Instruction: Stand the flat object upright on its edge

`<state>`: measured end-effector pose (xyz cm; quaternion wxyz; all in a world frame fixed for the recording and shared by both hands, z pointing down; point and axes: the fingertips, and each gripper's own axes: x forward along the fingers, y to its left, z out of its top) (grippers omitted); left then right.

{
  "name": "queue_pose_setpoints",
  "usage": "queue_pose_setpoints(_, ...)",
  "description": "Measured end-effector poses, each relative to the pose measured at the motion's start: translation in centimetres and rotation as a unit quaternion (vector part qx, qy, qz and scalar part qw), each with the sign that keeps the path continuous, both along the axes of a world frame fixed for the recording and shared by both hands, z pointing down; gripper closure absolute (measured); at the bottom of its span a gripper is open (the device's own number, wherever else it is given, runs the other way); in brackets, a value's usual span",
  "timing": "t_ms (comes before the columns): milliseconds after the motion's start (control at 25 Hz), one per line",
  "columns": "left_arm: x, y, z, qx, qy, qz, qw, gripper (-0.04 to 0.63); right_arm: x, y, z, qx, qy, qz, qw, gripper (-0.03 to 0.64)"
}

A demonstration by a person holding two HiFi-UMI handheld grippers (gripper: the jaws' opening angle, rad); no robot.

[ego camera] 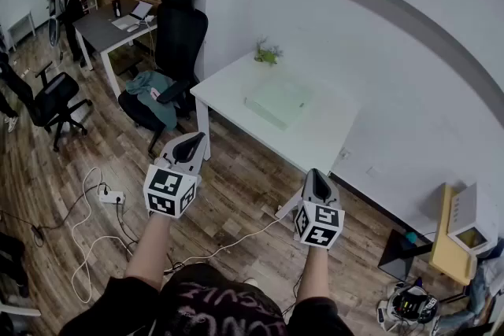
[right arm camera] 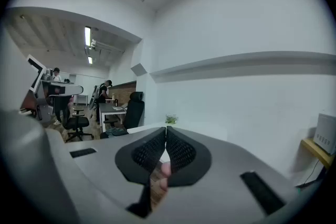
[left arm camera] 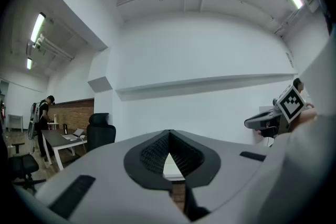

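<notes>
The fingers [left arm camera: 152, 153] of the left gripper [left arm camera: 168, 132] are pressed tip to tip with nothing between them. The fingers [right arm camera: 181, 150] of the right gripper [right arm camera: 166, 128] are closed and empty in the same way. Both tools are held about level over the wooden floor [ego camera: 236, 193], well short of the white table [ego camera: 331, 138]. The flat object [ego camera: 277, 102], a pale green sheet, lies face down near the table's middle, with a small plant [ego camera: 267, 53] at the far edge. It looks thin, stiff and smooth, so it is probably light but slippery. Because it sits flush on the tabletop, there is little to pinch. A sensible hold would be one long edge, lifted by one gripper while the other steadies the opposite edge. Once on edge, so narrow a base would likely topple easily.
</notes>
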<state>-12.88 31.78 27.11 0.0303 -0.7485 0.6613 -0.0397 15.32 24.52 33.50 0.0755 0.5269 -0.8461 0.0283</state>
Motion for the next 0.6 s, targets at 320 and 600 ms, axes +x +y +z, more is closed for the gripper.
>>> queue_pose_setpoints(320, -0.31, 0.09, 0.28, -0.003, 0.001, 0.009, 1.0, 0.581, -0.61, 0.24, 0.18, -0.001, 0.0, 0.004, 1.0, 0.592)
queue_pose_setpoints(600, -0.57, 0.47, 0.52, -0.003, 0.002, 0.007, 1.0, 0.581, -0.87, 0.56, 0.68, -0.001, 0.012, 0.009, 1.0, 0.591)
